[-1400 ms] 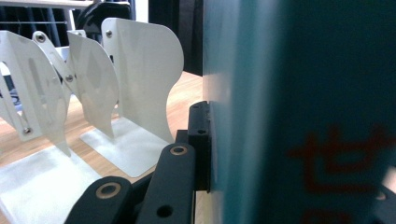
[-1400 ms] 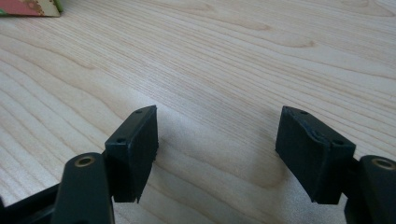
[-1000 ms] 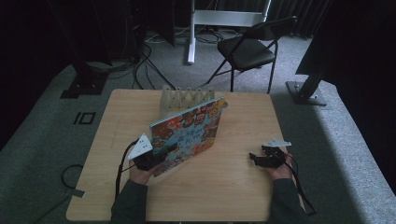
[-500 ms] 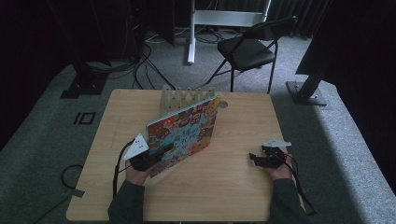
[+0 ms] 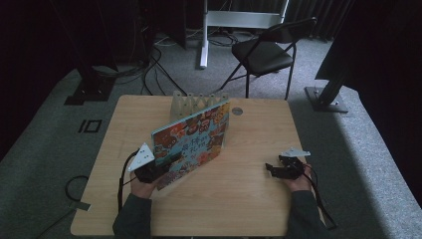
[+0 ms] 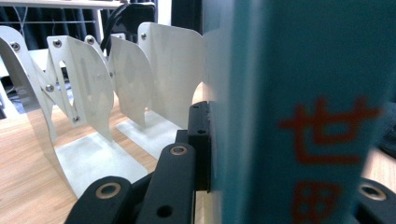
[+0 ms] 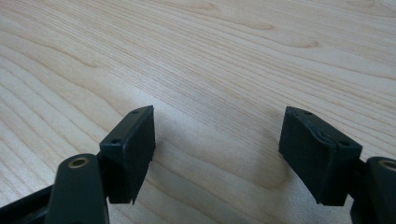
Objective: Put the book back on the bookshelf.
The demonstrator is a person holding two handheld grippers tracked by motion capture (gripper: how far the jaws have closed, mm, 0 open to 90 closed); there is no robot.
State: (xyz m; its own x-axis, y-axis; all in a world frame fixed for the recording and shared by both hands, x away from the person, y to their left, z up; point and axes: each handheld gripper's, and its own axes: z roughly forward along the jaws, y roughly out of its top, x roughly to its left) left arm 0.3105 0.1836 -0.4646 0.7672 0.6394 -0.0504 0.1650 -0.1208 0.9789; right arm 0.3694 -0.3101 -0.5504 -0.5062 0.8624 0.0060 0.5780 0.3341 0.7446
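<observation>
Colourful book [image 5: 191, 139] tilted, spine toward left gripper [image 5: 152, 172].

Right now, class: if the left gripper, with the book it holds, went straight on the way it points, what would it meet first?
Probably the white metal book rack standing just ahead. The left gripper is shut on the book; how near the rack's plates are is unclear.

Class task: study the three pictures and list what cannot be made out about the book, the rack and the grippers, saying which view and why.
- Book title: too small in the high view; cut off by the edges in the left gripper view.
- Rack: its base is hidden behind the book in the high view.
- Left gripper: its far jaw is hidden by the book.
- Right gripper: too small there to judge its opening.
</observation>
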